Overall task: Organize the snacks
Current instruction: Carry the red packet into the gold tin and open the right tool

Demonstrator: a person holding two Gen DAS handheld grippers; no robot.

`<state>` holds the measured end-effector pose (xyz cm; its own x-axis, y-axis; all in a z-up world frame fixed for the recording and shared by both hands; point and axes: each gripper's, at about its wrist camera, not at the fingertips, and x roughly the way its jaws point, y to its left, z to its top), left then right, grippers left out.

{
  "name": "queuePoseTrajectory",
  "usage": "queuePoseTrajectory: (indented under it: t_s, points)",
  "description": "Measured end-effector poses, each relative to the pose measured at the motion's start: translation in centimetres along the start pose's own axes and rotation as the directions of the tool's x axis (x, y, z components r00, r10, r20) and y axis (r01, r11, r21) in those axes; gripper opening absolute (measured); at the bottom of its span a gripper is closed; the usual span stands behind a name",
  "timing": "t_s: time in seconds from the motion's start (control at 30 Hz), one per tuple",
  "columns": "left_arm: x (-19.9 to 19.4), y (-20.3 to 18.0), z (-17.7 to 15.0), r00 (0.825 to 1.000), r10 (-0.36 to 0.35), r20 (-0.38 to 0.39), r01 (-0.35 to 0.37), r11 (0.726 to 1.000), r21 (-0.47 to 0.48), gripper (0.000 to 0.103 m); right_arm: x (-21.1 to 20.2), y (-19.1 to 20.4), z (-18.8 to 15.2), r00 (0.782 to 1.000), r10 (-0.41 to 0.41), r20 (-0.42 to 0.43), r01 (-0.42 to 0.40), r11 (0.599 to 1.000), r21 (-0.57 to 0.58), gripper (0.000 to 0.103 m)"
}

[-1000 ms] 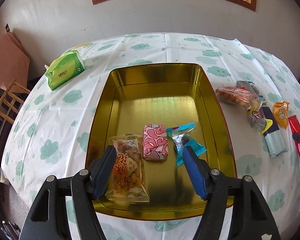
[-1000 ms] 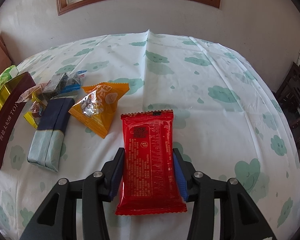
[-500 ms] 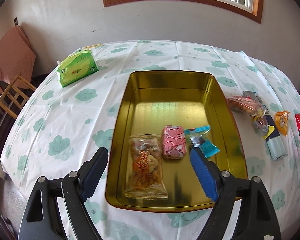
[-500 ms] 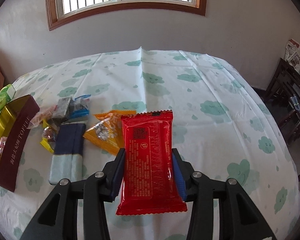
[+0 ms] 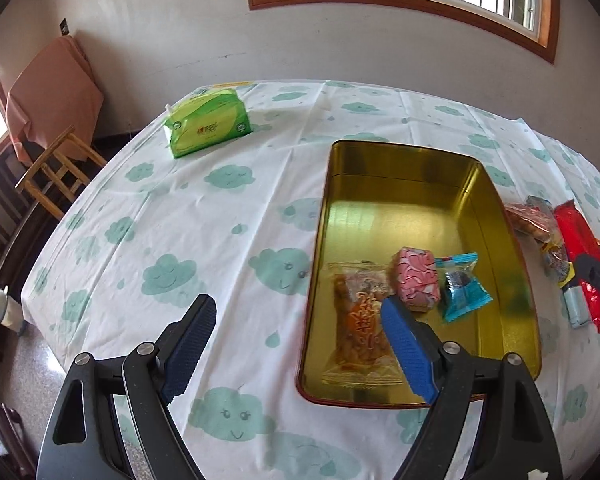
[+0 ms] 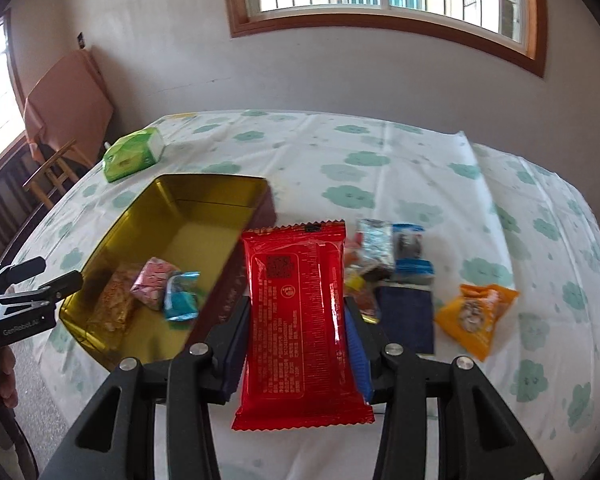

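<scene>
Left wrist cam: high over counter (image 5: 220, 216), looking down-forward at gold tin (image 5: 496, 216) from its left. Right wrist cam: raised, near tin's right side. Both share tin (image 6: 224, 190), green tissue pack (image 5: 206, 122).

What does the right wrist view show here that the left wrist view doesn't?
Only the right wrist view: the orange packet, and the red packet clamped in the right gripper. Only the left wrist view: the open, empty left gripper head-on. Both: the gold tin holding three snacks, and the green tissue pack.
</scene>
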<state>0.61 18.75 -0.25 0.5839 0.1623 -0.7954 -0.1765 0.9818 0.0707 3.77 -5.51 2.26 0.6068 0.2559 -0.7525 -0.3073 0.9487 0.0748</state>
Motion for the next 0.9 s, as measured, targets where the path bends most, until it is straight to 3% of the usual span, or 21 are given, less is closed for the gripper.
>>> queuePoseTrajectory:
  t_s: [0.2,0.43,0.9]
  points:
    - [0.6,1.7,-0.3,1.0,0.012,-0.023,-0.014,0.999,-0.045,0.081,1.2,5.1,1.0,0.998,0.058,-0.028,-0.06,0.995,-0.08,0.045]
    - [1.1,3.4,-0.7,0.998,0.031,-0.046,-0.035,0.996,-0.086,0.081,3.2,8.5,1.2,0.994,0.077,-0.071,-0.087,0.986,-0.139,0.045]
    - [1.3,4.9,-1.1,0.998,0.035,-0.057,-0.042,0.992,-0.119,0.082,6.6,10.6,0.5,0.989,0.066,-0.135,-0.089,0.981,-0.171,0.045]
